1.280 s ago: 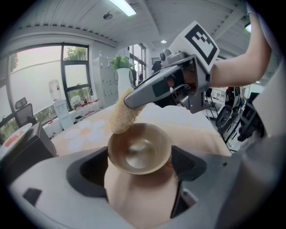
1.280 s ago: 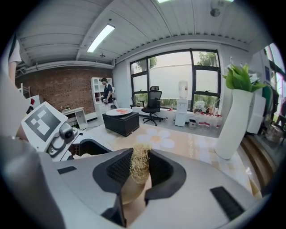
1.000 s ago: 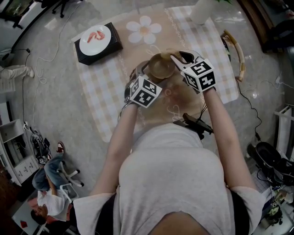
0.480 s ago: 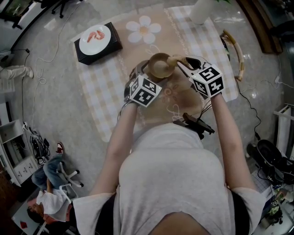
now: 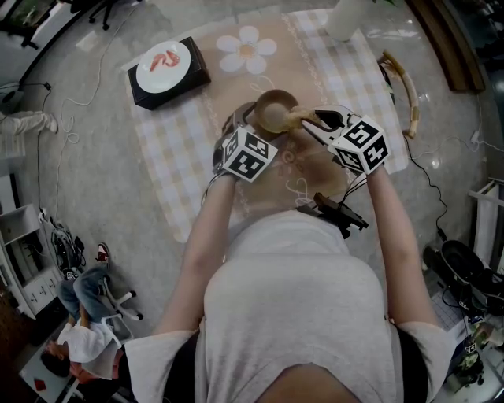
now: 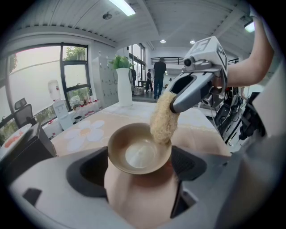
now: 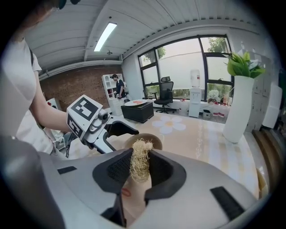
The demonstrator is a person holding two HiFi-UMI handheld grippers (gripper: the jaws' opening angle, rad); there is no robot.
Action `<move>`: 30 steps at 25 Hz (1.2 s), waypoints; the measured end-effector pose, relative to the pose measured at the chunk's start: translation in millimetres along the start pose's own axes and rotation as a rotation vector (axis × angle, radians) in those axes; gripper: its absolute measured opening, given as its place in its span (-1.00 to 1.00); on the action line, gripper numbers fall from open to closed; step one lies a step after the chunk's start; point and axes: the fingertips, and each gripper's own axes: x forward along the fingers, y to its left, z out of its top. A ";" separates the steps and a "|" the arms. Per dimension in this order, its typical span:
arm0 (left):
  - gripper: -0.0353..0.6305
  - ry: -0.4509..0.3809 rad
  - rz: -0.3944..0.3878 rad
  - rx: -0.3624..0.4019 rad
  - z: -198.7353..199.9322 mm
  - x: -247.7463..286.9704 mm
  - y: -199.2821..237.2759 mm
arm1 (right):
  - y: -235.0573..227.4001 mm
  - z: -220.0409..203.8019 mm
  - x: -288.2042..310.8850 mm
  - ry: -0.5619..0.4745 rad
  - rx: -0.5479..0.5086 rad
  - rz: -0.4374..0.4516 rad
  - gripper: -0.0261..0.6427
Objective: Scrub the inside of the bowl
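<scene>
Left gripper: Our left gripper (image 5: 246, 132) is squeezed tight on the bowl (image 5: 275, 111), with one jaw on each side of it.
Right gripper: Our right gripper (image 5: 313, 120) pinches the scrubber (image 7: 140, 162), a rough straw-colored bundle, between its jaws.
Where the bowl is: It is in the upper middle of the head view, held up over the checked mat (image 5: 177, 134). Its open mouth tips toward the left gripper's camera.
Touch: In the left gripper view, the scrubber's tip sits on the bowl's right rim and dips just inside. The shiny bottom is bare.
How to scrub well: We think the tip should go down to the bottom, then rub round and round along the wall. We press softly and use short rubs, because the scrubber is pinched at one end and may bend. We hold the bowl tight so it does not twist or slip.
Edges: The rim is the edge to mind. We think only the soft scrubber should go in, with the hard jaws staying outside.
Room: The two grippers are close together, so we make small moves. The black box (image 5: 197, 75) with the white plate (image 5: 164, 63) is at the upper left, well apart. The white vase (image 5: 346, 17) stands at the top, also well apart.
</scene>
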 end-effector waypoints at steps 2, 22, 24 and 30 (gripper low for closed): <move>0.37 0.001 -0.001 0.001 0.0 0.0 0.0 | 5.4 0.2 2.1 0.005 -0.005 0.028 -0.63; 0.37 0.014 -0.005 0.013 -0.6 -0.2 -0.6 | 42.4 25.0 36.6 0.022 -0.212 0.218 -0.63; 0.37 0.017 -0.006 0.013 -0.7 -0.4 -0.6 | 42.0 27.8 41.5 0.014 -0.205 0.220 -0.63; 0.37 0.017 -0.008 0.014 -0.4 0.2 -0.7 | 35.6 35.6 55.5 0.003 -0.190 0.200 -0.63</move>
